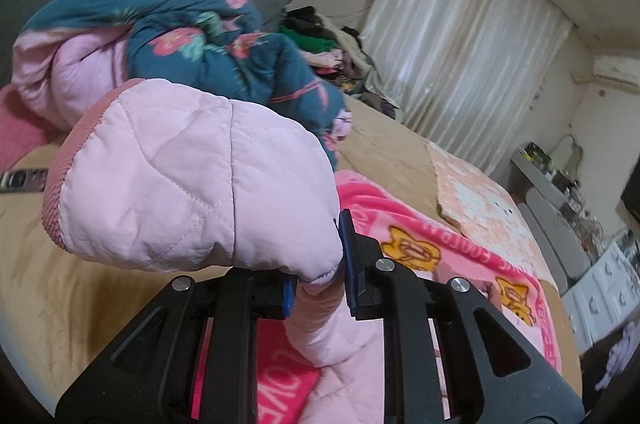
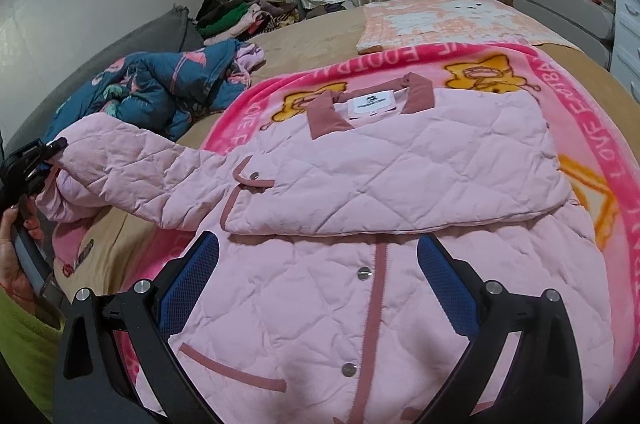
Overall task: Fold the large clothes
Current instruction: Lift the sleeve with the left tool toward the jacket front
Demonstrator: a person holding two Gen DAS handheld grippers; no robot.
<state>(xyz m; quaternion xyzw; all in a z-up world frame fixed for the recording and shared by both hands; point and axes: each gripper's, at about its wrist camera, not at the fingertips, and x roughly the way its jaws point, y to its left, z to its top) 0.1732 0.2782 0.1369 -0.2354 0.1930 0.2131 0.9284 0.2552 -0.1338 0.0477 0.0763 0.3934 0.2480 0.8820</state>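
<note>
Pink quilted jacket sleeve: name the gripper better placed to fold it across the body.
Left. The left gripper is clamped on the pink quilted jacket's sleeve; the right gripper hovers open over the jacket front.

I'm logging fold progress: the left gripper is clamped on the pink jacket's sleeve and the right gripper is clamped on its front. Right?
Half right. The left gripper does clamp the pink jacket's sleeve, but the right wrist view shows the right gripper open, its fingers spread over the jacket front, gripping nothing.
</note>
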